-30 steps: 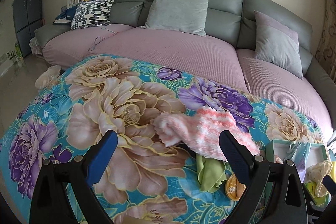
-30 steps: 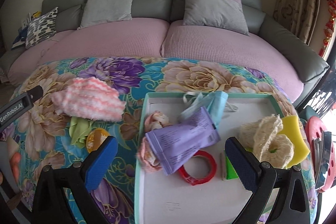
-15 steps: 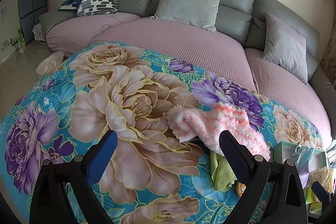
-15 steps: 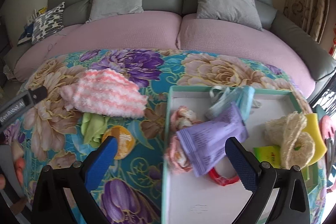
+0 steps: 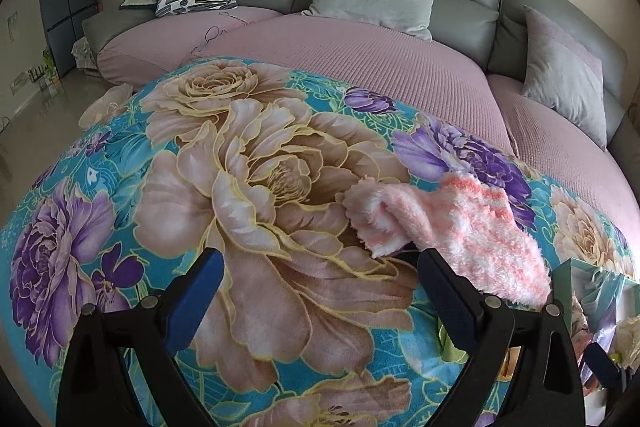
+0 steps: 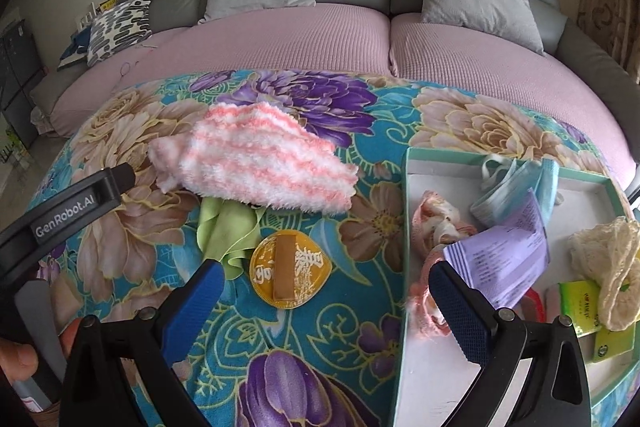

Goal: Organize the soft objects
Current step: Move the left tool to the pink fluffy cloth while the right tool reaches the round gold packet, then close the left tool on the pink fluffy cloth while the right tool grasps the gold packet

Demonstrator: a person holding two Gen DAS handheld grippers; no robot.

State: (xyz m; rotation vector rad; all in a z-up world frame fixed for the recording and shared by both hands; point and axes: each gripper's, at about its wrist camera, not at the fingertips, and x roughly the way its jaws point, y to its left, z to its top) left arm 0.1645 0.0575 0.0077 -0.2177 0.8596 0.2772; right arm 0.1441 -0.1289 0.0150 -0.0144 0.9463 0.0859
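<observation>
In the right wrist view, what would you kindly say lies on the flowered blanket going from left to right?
Green cloth → gold disc → tray → pink scrunchie → purple packet → cream crochet piece.

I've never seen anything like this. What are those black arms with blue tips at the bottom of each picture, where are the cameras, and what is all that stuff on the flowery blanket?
No robot here: a person holds a hand tool in each hand, each with two blue-padded jaws and a camera looking out along them. One picture comes from the left gripper, the other from the right gripper. Both stand open and hold nothing.

On the floral blanket lie a fluffy pink-and-white sock, a green cloth partly under it, and a round gold packet. To the right sits a shallow tray holding a purple pouch, a blue face mask, a pink scrunchie and a cream knitted piece. Behind is a sofa with cushions.
</observation>
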